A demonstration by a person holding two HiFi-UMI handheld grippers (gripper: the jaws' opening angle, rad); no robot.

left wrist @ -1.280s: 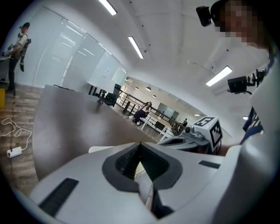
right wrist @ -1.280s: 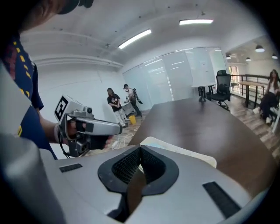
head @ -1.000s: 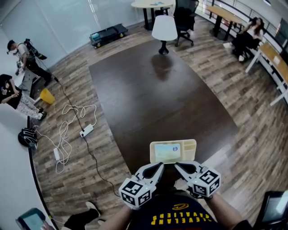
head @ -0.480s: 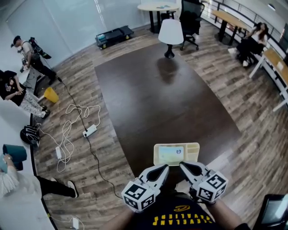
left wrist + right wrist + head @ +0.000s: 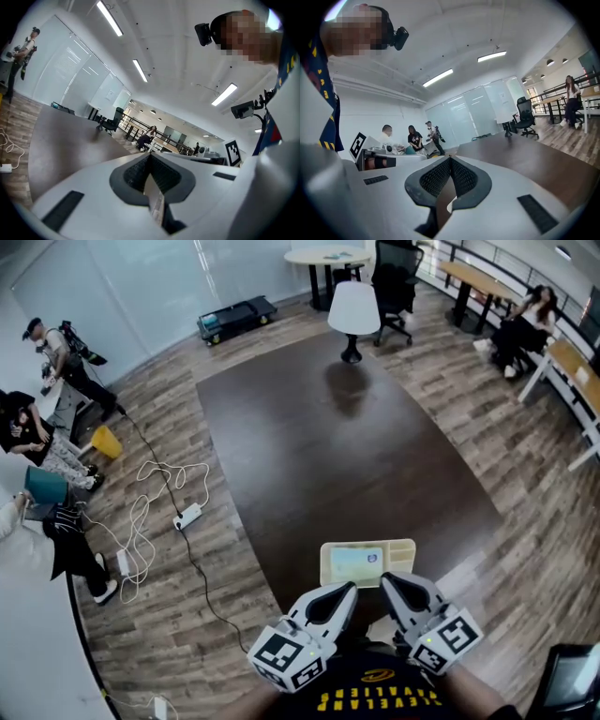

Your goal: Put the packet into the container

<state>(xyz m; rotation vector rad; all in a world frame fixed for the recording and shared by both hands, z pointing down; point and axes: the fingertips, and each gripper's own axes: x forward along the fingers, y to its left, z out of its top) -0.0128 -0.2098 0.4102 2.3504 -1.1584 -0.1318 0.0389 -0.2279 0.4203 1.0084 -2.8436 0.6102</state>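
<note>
Inside the container (image 5: 401, 546), in its large bay near the desk (image 5: 309, 446) edge, lies the packet (image 5: 354, 565). Left gripper (image 5: 348, 591) and right gripper (image 5: 387, 581) hover just short of it, fingers pressed together. Risk: a careless sweep could push the light container off the edge. Head view alone shows packet and container; the left gripper view alone shows a pale strip (image 5: 156, 206) behind its fingers, identity unclear.

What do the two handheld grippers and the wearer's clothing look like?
Both the left gripper and right gripper are white moulded shells with dark grey ribbed pads; each carries a cube of black-and-white square markers. The person wears a black shirt with yellow lettering.
</note>
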